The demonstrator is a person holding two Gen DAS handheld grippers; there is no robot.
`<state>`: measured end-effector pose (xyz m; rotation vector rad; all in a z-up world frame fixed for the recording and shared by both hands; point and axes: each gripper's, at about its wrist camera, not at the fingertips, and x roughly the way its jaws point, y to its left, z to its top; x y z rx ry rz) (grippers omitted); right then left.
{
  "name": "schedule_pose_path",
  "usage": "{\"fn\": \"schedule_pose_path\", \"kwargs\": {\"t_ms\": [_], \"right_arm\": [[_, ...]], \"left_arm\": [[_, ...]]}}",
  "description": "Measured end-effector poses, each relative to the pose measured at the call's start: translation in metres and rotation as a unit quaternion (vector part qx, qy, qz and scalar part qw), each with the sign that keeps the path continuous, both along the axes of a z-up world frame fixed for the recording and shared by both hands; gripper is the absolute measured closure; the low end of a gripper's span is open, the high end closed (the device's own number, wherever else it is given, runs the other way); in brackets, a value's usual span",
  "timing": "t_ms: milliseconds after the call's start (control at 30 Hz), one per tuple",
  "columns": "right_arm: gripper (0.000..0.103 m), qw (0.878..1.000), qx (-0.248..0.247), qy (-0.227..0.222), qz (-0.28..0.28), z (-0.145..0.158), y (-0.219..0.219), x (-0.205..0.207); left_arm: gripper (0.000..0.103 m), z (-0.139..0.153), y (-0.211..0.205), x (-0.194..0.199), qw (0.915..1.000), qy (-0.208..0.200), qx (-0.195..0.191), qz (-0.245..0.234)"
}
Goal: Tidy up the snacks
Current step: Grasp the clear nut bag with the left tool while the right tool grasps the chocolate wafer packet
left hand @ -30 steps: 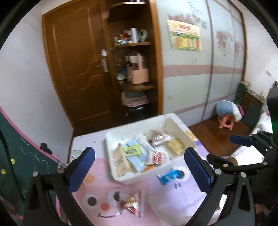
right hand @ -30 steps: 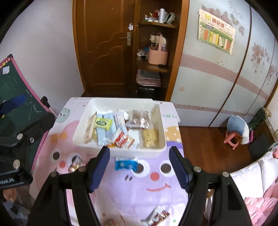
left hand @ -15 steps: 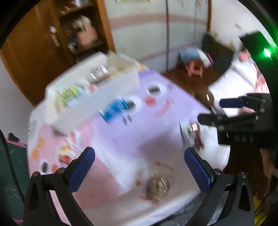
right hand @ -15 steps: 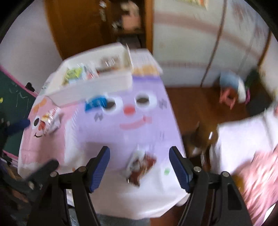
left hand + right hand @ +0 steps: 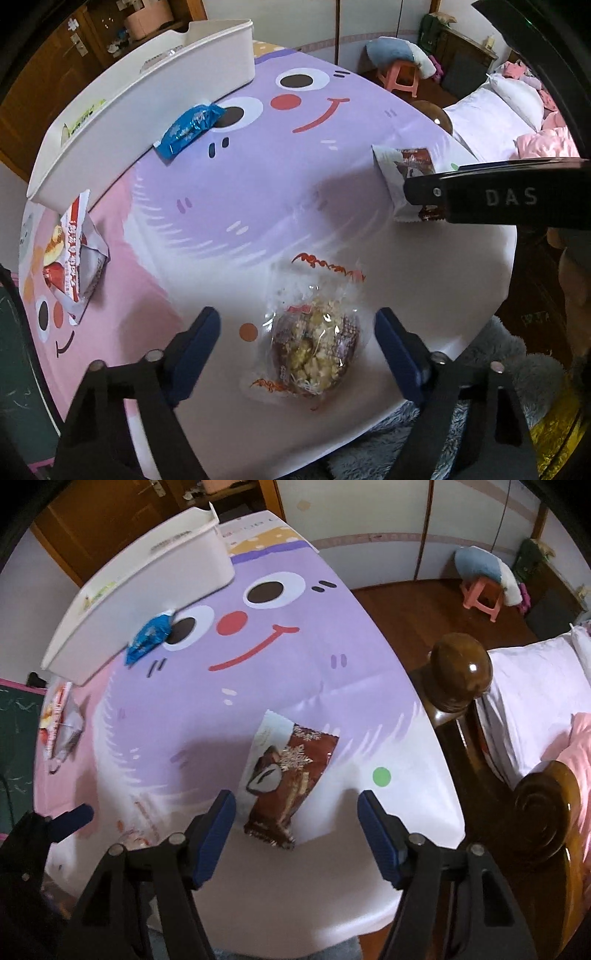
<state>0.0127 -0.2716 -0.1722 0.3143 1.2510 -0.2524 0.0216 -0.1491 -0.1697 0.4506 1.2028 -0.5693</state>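
Note:
My left gripper [image 5: 297, 325] is open, its blue pads on either side of a clear-wrapped round cake snack [image 5: 314, 347] near the table's front edge. My right gripper [image 5: 295, 808] is open, just in front of a brown chocolate snack packet [image 5: 286, 771], which also shows in the left wrist view [image 5: 406, 173]. A blue packet [image 5: 188, 127] lies against the white bin [image 5: 147, 92]; it also shows in the right wrist view [image 5: 149, 637]. A red-and-white packet [image 5: 74, 247] lies at the left.
The table wears a pink and purple cartoon-face cloth [image 5: 258, 184]. A dark wooden bedpost [image 5: 461, 672] and bed with white bedding [image 5: 524, 701] stand just right of the table. A pink stool [image 5: 484, 594] is on the floor beyond. A green chalkboard [image 5: 14, 716] is at left.
Both grippers have tilted down from the bin and come low over the table's near edge. The left now frames the cake snack, the right the brown packet. Both stayed open.

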Motion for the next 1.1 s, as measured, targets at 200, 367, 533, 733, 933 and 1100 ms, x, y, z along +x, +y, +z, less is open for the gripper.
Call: {"fn": "schedule_pose_path", "kwargs": {"t_ms": [200, 367, 533, 733, 933, 1100], "right_arm": [[0.044, 1.000, -0.018, 0.001, 0.017, -0.007, 0.013, 0.003], [0.065, 0.997, -0.063, -0.006, 0.047, -0.007, 0.031, 0.003], [0.068, 0.995, -0.076, -0.024, 0.063, -0.005, 0.038, -0.005], [0.070, 0.994, -0.086, -0.030, 0.067, -0.004, 0.041, -0.012], [0.072, 0.992, -0.091, -0.029, 0.080, -0.003, 0.049, -0.009], [0.073, 0.992, -0.079, -0.035, 0.095, -0.001, 0.060, -0.005]], "left_arm": [[0.051, -0.019, 0.010, 0.012, 0.9988, 0.042, -0.008, 0.024], [0.054, -0.019, 0.021, 0.017, 0.9976, 0.047, -0.033, 0.040], [0.062, -0.016, 0.033, 0.020, 0.9959, 0.042, -0.054, 0.060], [0.062, -0.014, 0.049, 0.027, 0.9931, 0.039, -0.068, 0.086], [0.062, -0.011, 0.052, 0.030, 0.9910, 0.027, -0.078, 0.105], [0.062, 0.004, 0.061, 0.035, 0.9895, 0.001, -0.088, 0.114]]}}
